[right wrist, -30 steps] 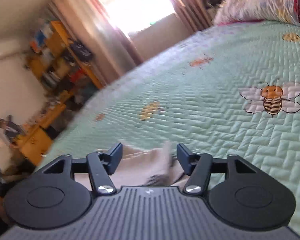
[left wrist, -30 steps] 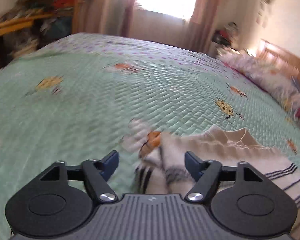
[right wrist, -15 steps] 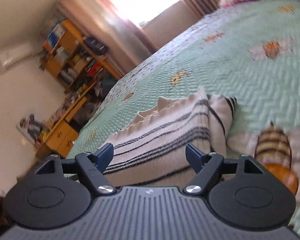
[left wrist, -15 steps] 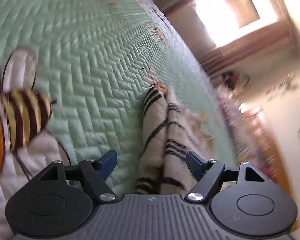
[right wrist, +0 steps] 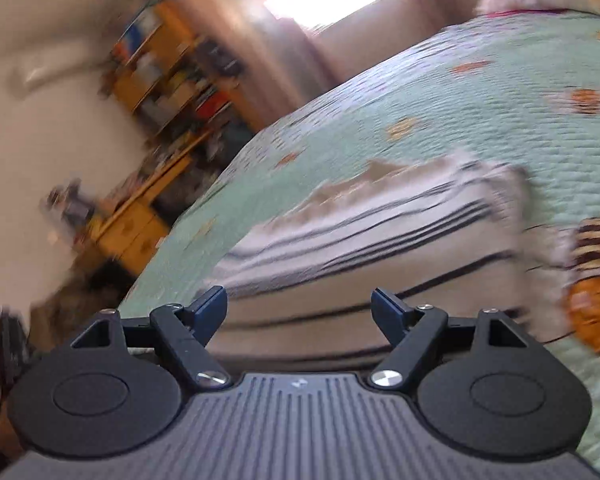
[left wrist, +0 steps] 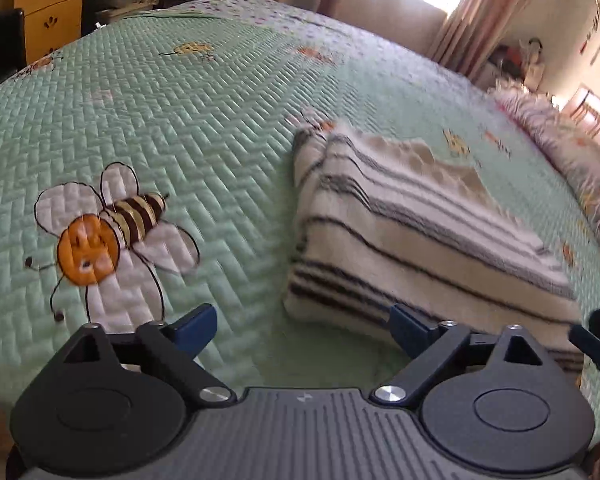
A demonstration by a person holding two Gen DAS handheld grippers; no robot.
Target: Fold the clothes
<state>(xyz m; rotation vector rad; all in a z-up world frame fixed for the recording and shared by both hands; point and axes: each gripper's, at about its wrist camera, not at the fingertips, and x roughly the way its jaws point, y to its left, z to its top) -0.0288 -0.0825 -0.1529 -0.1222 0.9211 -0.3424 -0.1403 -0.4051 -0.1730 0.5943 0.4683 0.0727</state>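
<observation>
Withdrawn since the earlier frame, left gripper (left wrist: 302, 330) and right gripper (right wrist: 299, 307), fingers spread and holding nothing, are recorded at the near edge of the folded striped garment (left wrist: 416, 232) on the bee-print quilt (left wrist: 188, 128); risk: folds snagged and undone by a passing finger.

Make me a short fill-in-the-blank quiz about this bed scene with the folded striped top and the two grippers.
The folded striped top lies on a quilted bedspread coloured ____.
The left gripper has its jaws ____.
The big embroidered insect left of the top is a ____.
The right gripper holds ____.

Missing words: green; open; bee; nothing
</observation>
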